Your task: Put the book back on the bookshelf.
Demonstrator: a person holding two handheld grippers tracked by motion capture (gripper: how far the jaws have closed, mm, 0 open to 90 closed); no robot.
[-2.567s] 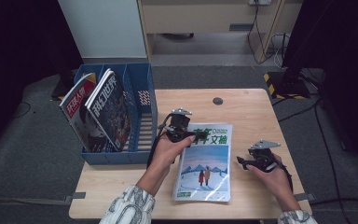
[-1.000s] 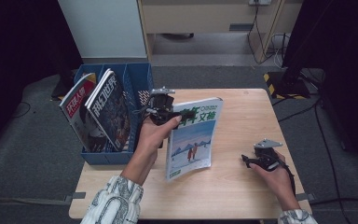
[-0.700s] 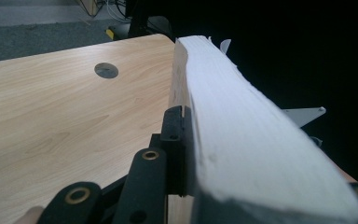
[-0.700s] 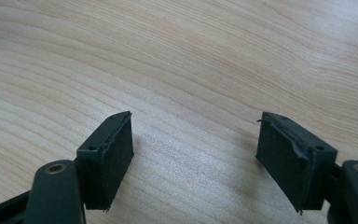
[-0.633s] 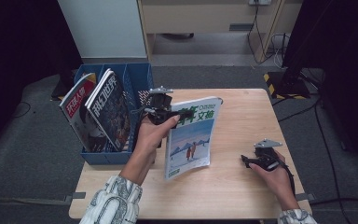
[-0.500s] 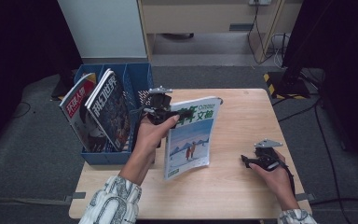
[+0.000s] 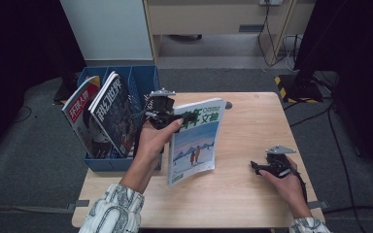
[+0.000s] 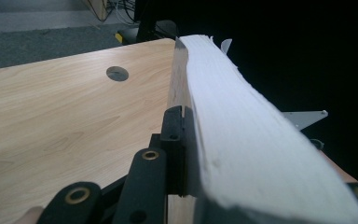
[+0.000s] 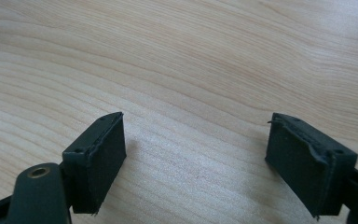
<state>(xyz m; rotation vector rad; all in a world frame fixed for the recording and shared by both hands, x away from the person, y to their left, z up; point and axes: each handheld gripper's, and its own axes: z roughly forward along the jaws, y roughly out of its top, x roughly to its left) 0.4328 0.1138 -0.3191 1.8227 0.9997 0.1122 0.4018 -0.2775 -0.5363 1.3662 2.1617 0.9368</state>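
Observation:
A magazine (image 7: 194,141) with a snowy blue cover and green title hangs tilted above the wooden table (image 7: 252,121). My left gripper (image 7: 175,118) is shut on its upper left edge. In the left gripper view the magazine's white page block (image 8: 233,126) sits clamped between the black jaws, left fingertip (image 8: 173,135) pressed to it. My right gripper (image 7: 256,167) rests low near the table's right front, held by a hand. In the right gripper view its jaws stand wide apart over bare wood, my right gripper (image 9: 196,154) open and holding nothing.
A blue divided bin (image 7: 143,80) stands off the table's left edge, holding two upright magazines (image 7: 102,116). A round cable hole (image 8: 117,73) is in the table near its far edge. Dark floor and cabinets lie beyond.
My left gripper lifted the magazine off the table, tipped it up on edge and carried it left toward the blue bin. The right gripper stayed put.

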